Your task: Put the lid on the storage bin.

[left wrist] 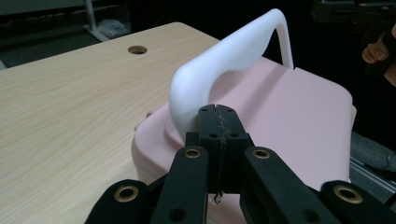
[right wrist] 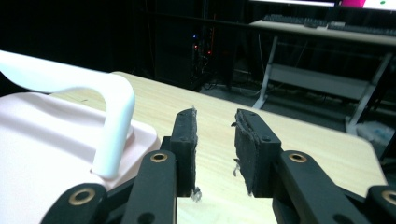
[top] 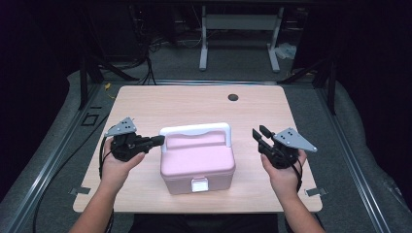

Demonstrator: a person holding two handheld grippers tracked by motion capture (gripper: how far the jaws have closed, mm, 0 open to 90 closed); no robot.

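At the middle of the light wooden table (top: 145, 104) sits one pink box (top: 197, 165), and everything else is placed from it. Its long axis runs across the table from the person's left to right, and its front face, toward the person, carries one small white latch (top: 199, 184). One white handle (top: 195, 132) stands upright over the lid near the back edge, spanning the same left-right line, with a leg coming down at each end. Far beyond the box, near the back edge of the table, there is one dark round hole (top: 233, 97).

Two grippers flank the box, one on each side. The left gripper (top: 159, 140) points rightward at the handle's left leg, and its jaws are pressed together with nothing between them; in the left gripper view the closed tips (left wrist: 218, 126) lie just beside the base of that leg, whether touching I cannot tell. The right gripper (top: 259, 132) stands clearly apart from the box's right side, jaws parted by a narrow gap and empty.

So the left gripper is much the nearer. The box lies to its right, and for the right gripper to its left, so any next move on the handle probably starts from the left leg.
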